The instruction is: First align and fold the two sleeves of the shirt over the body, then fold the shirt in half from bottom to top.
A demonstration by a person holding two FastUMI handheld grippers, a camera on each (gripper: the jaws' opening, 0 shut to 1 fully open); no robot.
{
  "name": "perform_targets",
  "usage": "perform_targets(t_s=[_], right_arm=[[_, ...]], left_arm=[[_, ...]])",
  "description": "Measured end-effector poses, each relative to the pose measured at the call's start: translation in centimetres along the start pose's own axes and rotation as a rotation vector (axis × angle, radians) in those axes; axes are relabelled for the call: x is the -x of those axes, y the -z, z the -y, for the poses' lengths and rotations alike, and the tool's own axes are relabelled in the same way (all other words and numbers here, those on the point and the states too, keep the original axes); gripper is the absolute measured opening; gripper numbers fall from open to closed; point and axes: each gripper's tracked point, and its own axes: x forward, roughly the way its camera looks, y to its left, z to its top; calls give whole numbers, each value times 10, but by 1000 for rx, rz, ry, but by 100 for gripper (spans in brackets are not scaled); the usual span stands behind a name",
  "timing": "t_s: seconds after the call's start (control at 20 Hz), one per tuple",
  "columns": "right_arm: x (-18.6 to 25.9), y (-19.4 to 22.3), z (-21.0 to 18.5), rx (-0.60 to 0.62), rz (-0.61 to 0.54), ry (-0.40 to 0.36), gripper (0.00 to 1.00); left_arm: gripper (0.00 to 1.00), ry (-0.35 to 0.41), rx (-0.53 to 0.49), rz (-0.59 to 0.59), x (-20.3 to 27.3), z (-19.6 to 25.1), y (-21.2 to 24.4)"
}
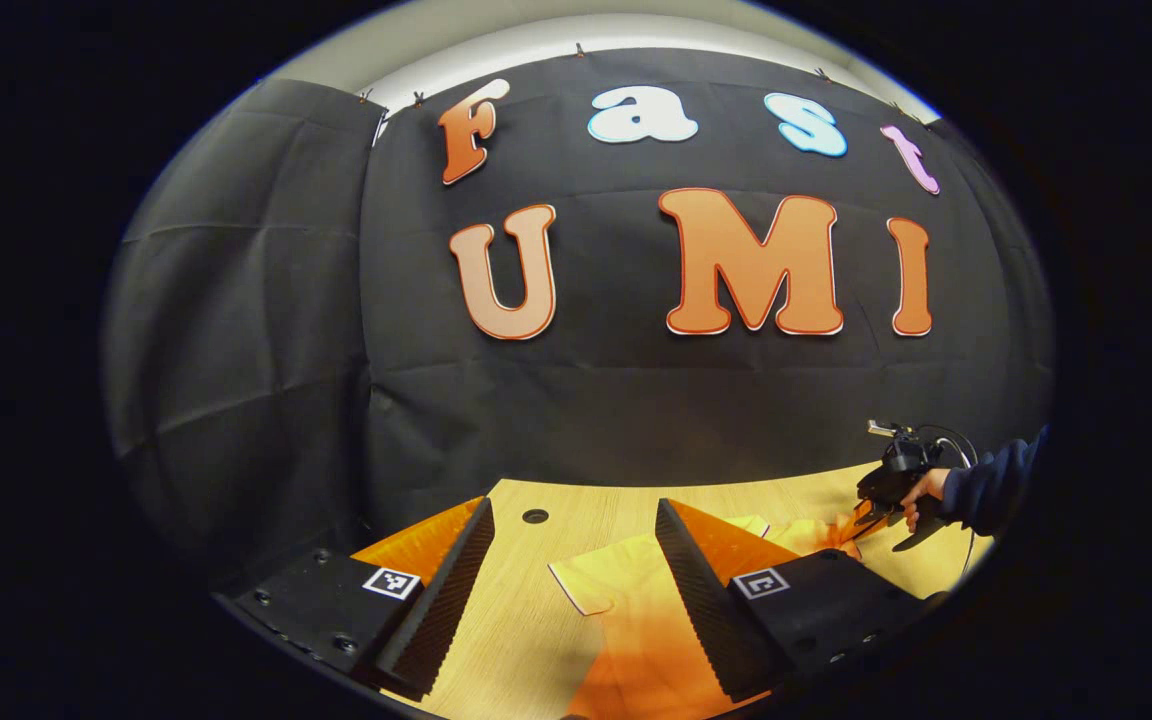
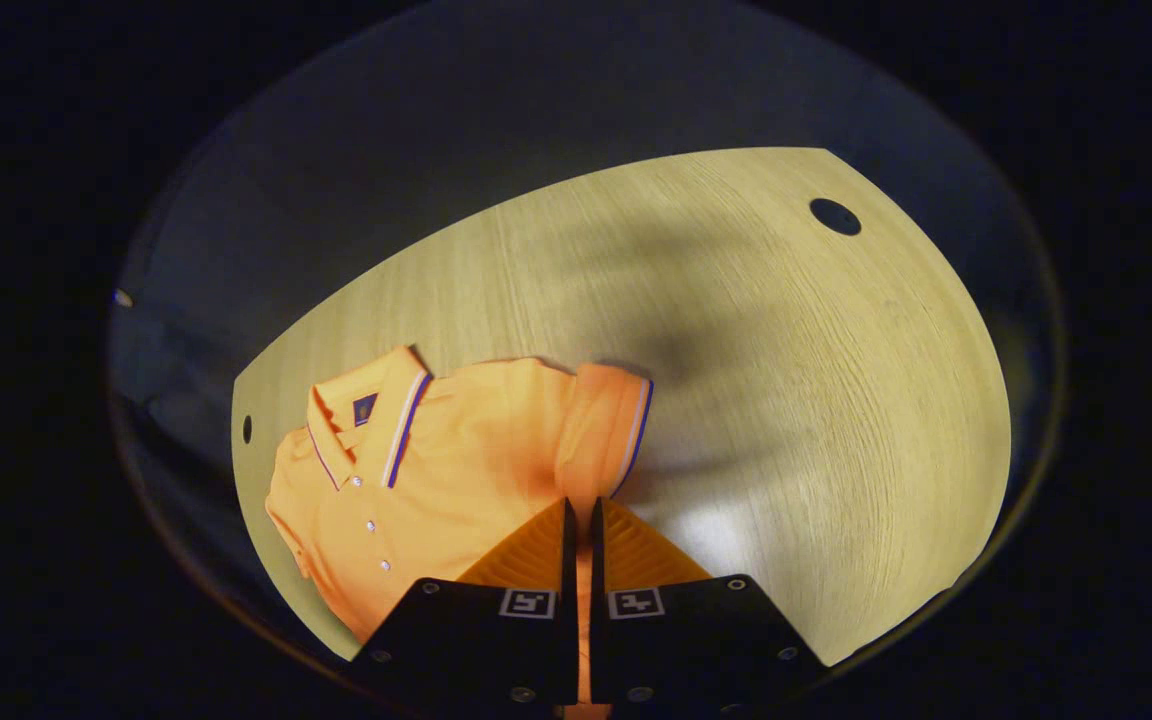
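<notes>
Left gripper view: the left claw point(image 1: 576, 575) is released, fingers spread wide above the wooden surface point(image 1: 536, 610). The orange shirt point(image 1: 636, 610) lies flat on the surface beneath and between the fingers. Farther off at right, a hand point(image 1: 921, 492) in a dark sleeve point(image 1: 991, 485) holds the other gripper at the shirt's far edge.

Right gripper view: the right claw point(image 2: 581, 525) is clenched on shirt fabric — a thin strip shows between the fingers. The shirt point(image 2: 456, 450) lies on the surface point(image 2: 786, 380), collar point(image 2: 376, 420) to the left, one sleeve point(image 2: 604, 425) folded over the body.
</notes>
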Motion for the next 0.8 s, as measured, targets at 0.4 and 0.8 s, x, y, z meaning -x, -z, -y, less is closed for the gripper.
perform_targets(t_s=[0.4, 0.8], right_arm=[[19, 17, -87, 38, -13, -149, 5], [53, 21, -108, 109, 65, -225, 58]], left_arm=[[98, -31, 12, -21, 3, -27, 16], [98, -10, 177, -235, -46, -39, 68]])
